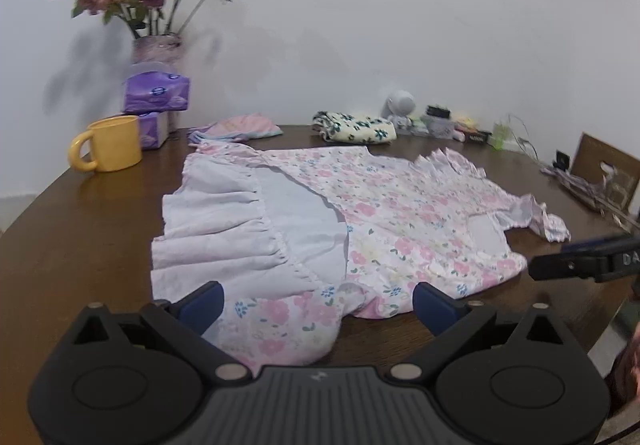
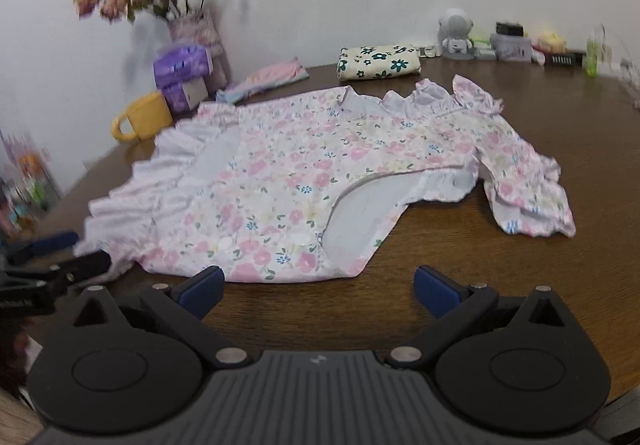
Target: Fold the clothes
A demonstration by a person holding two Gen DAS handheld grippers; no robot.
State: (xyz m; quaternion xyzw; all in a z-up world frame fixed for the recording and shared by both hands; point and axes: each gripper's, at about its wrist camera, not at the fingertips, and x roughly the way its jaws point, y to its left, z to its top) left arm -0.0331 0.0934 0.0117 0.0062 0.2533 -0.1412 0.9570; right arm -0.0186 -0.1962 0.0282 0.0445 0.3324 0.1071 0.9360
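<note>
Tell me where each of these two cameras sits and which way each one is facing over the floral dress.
Left wrist: rides the left gripper, low at the table's near edge by the skirt end of the floral dress, facing the wall; open blue-padded fingers, and the right gripper at right.
Right wrist: rides the right gripper, by the bodice end, facing the wall; open fingers, left gripper at left.
Shared: dress, yellow mug, folded flowered cloth.

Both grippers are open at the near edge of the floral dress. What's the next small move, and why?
Probably close the left gripper on the near hem of the floral dress. Its fingers already straddle that fabric, while the right gripper hangs open over bare table, just short of the cloth, so it likely needs to ease forward first.
</note>
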